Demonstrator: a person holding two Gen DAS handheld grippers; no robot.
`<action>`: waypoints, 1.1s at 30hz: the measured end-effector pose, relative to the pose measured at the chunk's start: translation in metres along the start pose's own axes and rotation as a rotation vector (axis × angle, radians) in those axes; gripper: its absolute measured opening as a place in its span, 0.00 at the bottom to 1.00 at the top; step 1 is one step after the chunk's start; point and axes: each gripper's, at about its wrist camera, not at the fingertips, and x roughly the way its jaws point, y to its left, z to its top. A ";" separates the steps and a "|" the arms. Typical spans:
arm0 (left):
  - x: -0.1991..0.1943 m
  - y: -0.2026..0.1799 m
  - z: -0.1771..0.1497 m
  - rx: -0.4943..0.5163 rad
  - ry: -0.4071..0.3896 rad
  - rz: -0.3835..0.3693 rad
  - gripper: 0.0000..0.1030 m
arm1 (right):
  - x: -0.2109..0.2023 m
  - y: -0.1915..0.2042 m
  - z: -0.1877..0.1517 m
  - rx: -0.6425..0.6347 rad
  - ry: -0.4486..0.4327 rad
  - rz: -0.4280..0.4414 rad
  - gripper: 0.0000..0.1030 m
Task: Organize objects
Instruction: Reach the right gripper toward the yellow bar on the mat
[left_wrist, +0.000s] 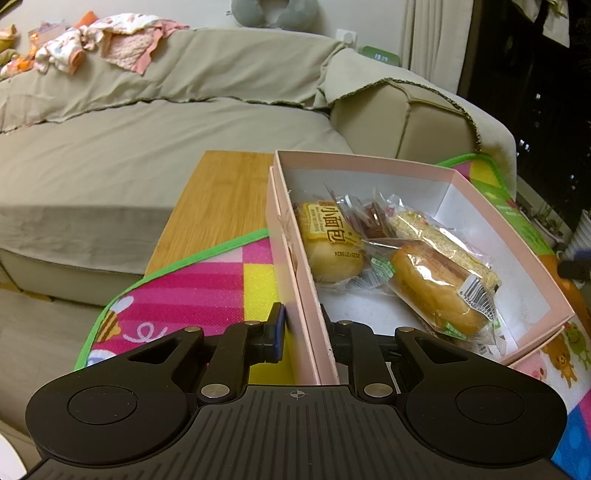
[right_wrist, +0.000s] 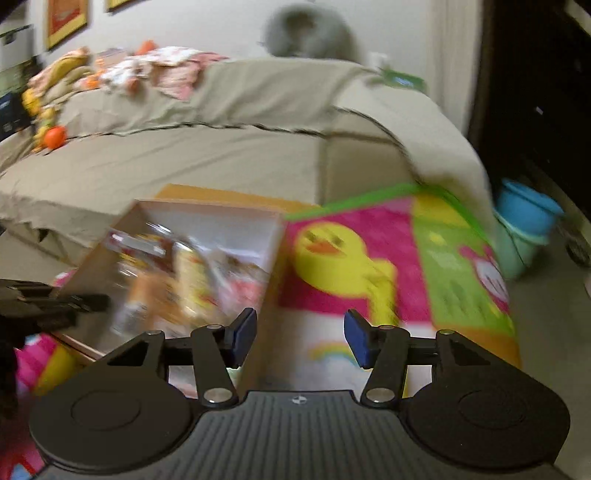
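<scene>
A pink box (left_wrist: 369, 166) with a white inside lies on the play mat and holds several wrapped snacks. Among them are a yellow-labelled bun (left_wrist: 328, 243), a round bread (left_wrist: 436, 291) and a pale crumbly bar (left_wrist: 443, 240). My left gripper (left_wrist: 301, 328) is shut on the box's left wall, one finger outside and one inside. In the blurred right wrist view my right gripper (right_wrist: 301, 339) is open over the box's right wall (right_wrist: 273, 258). That wall runs close to its left pad (right_wrist: 245, 336); I cannot tell whether they touch. The left gripper (right_wrist: 55, 299) shows at the far left.
The colourful play mat (right_wrist: 369, 258) covers most of a wooden table top (left_wrist: 221, 206), which stands against a beige sofa (left_wrist: 147, 147). Clothes (left_wrist: 110, 40) are piled on the sofa back. A blue bucket (right_wrist: 524, 210) stands on the floor to the right.
</scene>
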 end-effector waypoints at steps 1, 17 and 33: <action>0.000 0.000 0.000 0.001 0.000 0.002 0.18 | 0.000 -0.006 -0.007 0.011 0.008 -0.015 0.53; -0.009 -0.006 0.002 0.018 -0.027 0.037 0.17 | 0.049 -0.058 -0.049 0.159 0.044 -0.127 0.56; -0.008 -0.004 -0.002 0.022 -0.008 0.040 0.16 | 0.073 -0.036 -0.021 0.093 0.074 -0.076 0.23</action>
